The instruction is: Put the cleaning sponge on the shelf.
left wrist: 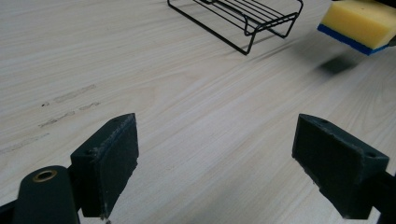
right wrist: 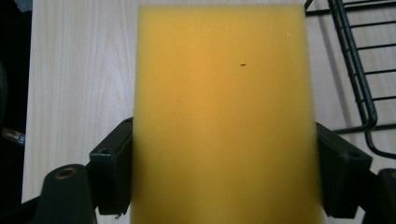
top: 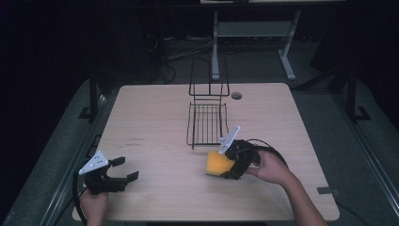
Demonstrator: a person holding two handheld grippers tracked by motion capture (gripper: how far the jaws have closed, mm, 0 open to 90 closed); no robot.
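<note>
A yellow sponge (top: 217,164) with a blue underside is held just above the table by my right gripper (top: 230,162), near the front end of a black wire rack (top: 206,123). In the right gripper view the sponge (right wrist: 224,116) sits squeezed between both pads (right wrist: 111,172), and the rack (right wrist: 359,79) lies at the right edge. My left gripper (top: 123,170) rests open at the table's front left with nothing between its jaws. From the left gripper view, the sponge (left wrist: 359,23) hangs at the top right and the rack (left wrist: 243,18) lies beyond my open gripper (left wrist: 217,163).
The wooden table (top: 155,122) has a round cable hole (top: 236,95) at its far edge. The rack's tall wire back (top: 209,77) stands at its far end. Dark floor, cables and a desk frame (top: 254,33) lie beyond the table.
</note>
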